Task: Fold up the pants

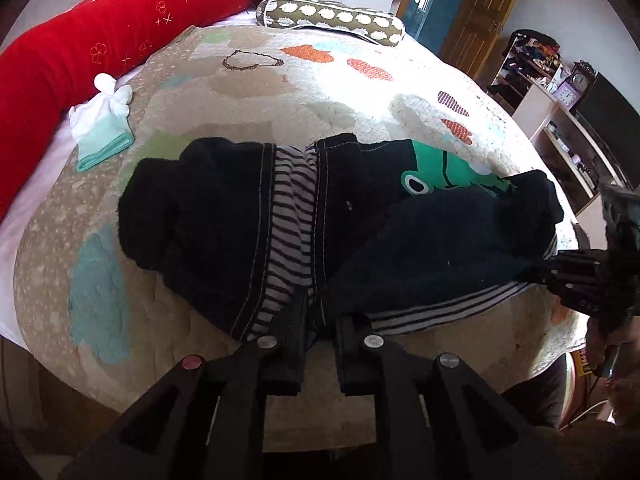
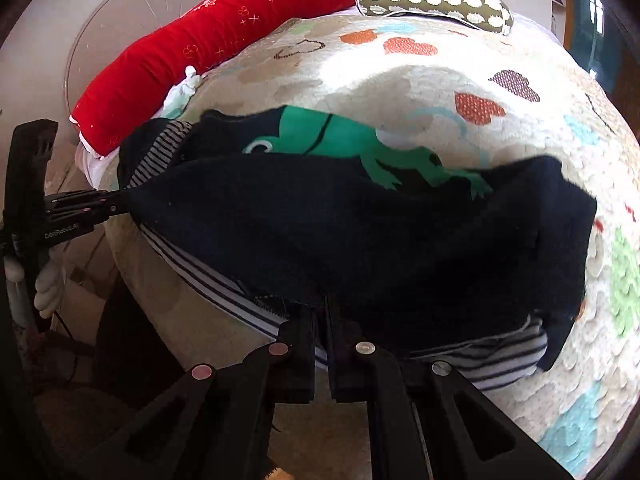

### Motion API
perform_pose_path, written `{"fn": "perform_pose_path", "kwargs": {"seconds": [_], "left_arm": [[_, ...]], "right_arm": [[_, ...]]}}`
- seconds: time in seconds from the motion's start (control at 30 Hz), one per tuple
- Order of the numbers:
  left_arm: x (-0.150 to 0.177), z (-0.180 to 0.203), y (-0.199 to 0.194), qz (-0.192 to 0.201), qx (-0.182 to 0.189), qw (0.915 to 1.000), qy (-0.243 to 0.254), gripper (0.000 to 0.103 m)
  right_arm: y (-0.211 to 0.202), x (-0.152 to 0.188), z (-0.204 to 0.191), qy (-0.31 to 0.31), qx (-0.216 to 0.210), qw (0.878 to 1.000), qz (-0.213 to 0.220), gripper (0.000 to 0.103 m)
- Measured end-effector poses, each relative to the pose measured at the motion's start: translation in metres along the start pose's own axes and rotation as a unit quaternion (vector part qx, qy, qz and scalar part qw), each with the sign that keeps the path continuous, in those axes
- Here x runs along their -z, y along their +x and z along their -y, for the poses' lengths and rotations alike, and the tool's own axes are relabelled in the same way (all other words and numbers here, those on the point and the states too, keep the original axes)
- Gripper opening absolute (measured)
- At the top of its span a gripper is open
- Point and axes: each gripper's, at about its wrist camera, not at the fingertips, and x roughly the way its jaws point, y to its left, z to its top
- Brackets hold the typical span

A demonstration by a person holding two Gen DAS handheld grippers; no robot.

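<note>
Now, left wrist view: we see the dark navy pants (image 1: 280, 216) lying crumpled near the bed's front edge, on a quilt (image 1: 248, 92) patterned with coloured patches.
Left gripper (image 1: 318, 322): our fingers are clenched on the striped lining at the waistband, right at the quilt's near edge.
Right gripper (image 1: 548, 270): it comes in from the right edge and grasps the pants' other end.
Frog patch (image 1: 444, 172): green, on the far side of the pants.
Glove (image 1: 102, 128): white and mint, near the quilt's left edge, beside the red bolster (image 1: 100, 36).
Right wrist view: our right gripper (image 2: 322, 322) is clamped on the navy cloth (image 2: 360, 232) and striped band at the near edge.
Left gripper (image 2: 120, 206): at the left, pinching the pants' far corner.
Spotted cushion (image 2: 436, 4): at the quilt's far edge.
</note>
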Motion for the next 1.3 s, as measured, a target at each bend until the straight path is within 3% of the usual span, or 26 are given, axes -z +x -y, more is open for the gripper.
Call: {"fn": "perform_pose_path", "kwargs": {"seconds": [0.1,0.37,0.47,0.53,0.6,0.67,0.77,0.83,1.03,1.13,1.17,1.2,1.23,1.3], "left_arm": [[-0.001,-0.007,-0.02,0.019,-0.001,0.9998,-0.005,0.032],[-0.042,-0.025,-0.051,0.083,0.02,0.995,-0.051,0.036],[-0.058,-0.036,-0.029,0.075,-0.028,0.9936,-0.08,0.047],[-0.061,-0.043,0.002,0.045,-0.098,0.9909,-0.08,0.047],[-0.059,-0.051,0.033,0.004,-0.159,0.9838,-0.083,0.047],[-0.054,-0.06,0.042,0.008,-0.149,0.9835,-0.102,0.051],[-0.052,-0.069,0.04,0.018,-0.131,0.983,-0.127,0.056],[-0.049,-0.074,0.041,0.021,-0.119,0.9829,-0.139,0.057],[-0.045,-0.07,0.04,0.024,-0.13,0.9829,-0.128,0.057],[-0.047,-0.069,0.043,0.023,-0.133,0.9825,-0.128,0.057],[-0.047,-0.069,0.044,0.023,-0.133,0.9825,-0.128,0.058],[-0.048,-0.069,0.044,0.023,-0.133,0.9825,-0.128,0.058],[-0.048,-0.069,0.044,0.023,-0.133,0.9825,-0.128,0.058],[-0.047,-0.069,0.044,0.024,-0.134,0.9826,-0.127,0.059]], "right_arm": [[-0.001,0.002,0.004,0.018,-0.005,1.0,0.012,0.009],[0.0,0.005,0.01,0.049,-0.021,0.998,0.024,0.011],[-0.003,0.008,0.011,0.055,-0.022,0.998,0.03,0.012],[-0.01,0.011,0.012,0.06,-0.025,0.997,0.03,0.016],[-0.024,0.013,0.018,0.074,-0.032,0.996,0.042,0.031],[-0.048,0.018,0.032,0.097,-0.029,0.992,0.07,0.044],[-0.082,0.025,0.061,0.141,0.015,0.983,0.117,0.064],[-0.089,0.027,0.083,0.172,0.036,0.976,0.13,0.068],[-0.05,0.013,0.127,0.254,-0.021,0.96,0.113,0.069],[-0.032,0.005,0.133,0.295,-0.061,0.946,0.121,0.07],[-0.028,0.005,0.131,0.299,-0.066,0.945,0.117,0.064],[-0.028,0.005,0.131,0.298,-0.071,0.945,0.113,0.031],[-0.028,0.006,0.13,0.297,-0.08,0.946,0.105,0.018],[-0.037,0.012,0.13,0.295,-0.075,0.946,0.107,0.017]]}}
